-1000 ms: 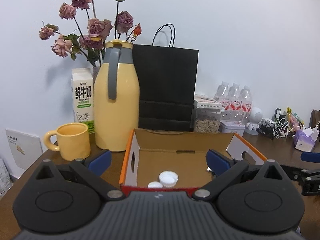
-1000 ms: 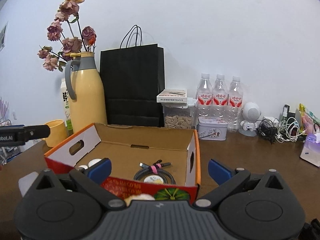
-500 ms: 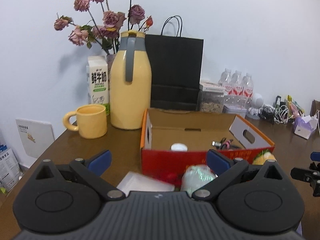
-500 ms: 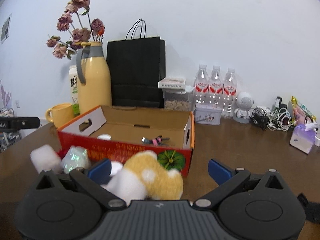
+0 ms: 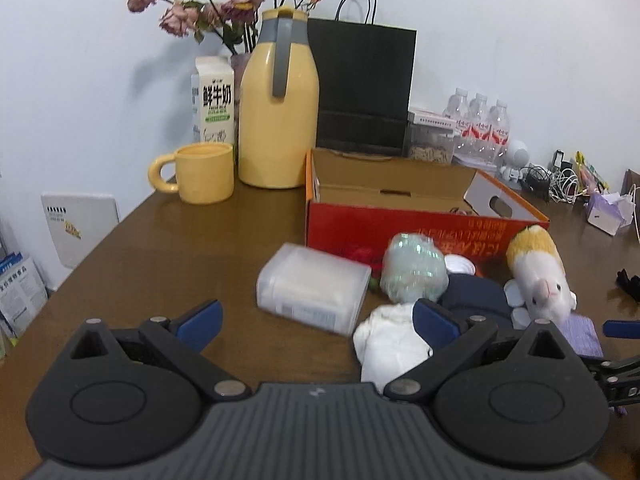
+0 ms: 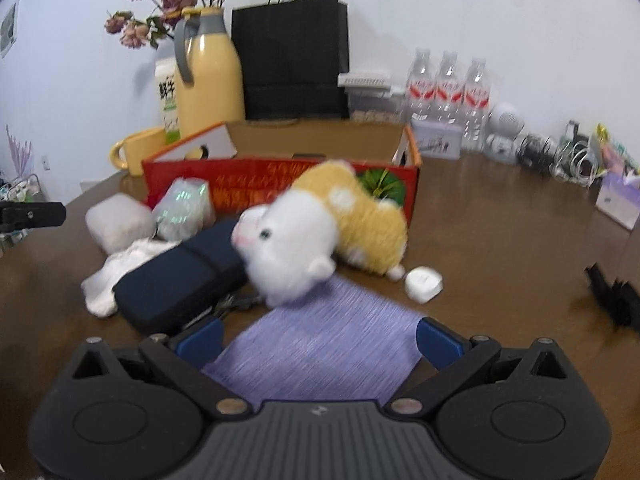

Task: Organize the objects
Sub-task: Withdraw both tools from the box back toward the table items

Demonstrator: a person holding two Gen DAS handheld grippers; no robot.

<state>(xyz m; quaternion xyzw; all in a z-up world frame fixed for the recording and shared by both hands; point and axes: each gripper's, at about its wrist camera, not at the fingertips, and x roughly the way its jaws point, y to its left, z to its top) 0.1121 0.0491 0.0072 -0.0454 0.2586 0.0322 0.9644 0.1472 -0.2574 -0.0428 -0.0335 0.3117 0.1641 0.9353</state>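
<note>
An open red and orange cardboard box (image 5: 400,222) (image 6: 280,184) stands mid-table. In front of it lie a clear plastic box (image 5: 312,292) (image 6: 118,222), a shiny wrapped ball (image 5: 414,268) (image 6: 184,208), a white cloth (image 5: 390,342) (image 6: 112,276), a dark blue case (image 5: 476,300) (image 6: 180,280), a yellow and white plush hamster (image 5: 538,268) (image 6: 320,224) and a purple cloth (image 6: 320,356). My left gripper (image 5: 316,318) is open just short of the plastic box. My right gripper (image 6: 320,338) is open over the purple cloth, holding nothing.
A yellow jug (image 5: 280,104), yellow mug (image 5: 200,174), milk carton (image 5: 214,100), black paper bag (image 5: 364,88) and water bottles (image 6: 448,92) line the back. A small white case (image 6: 423,284) and a black item (image 6: 616,296) lie to the right. The table's left edge (image 5: 92,252) is near.
Both grippers have drawn back from above the box toward the table's front. The loose items in front of the box have come into view. Both stay open.
</note>
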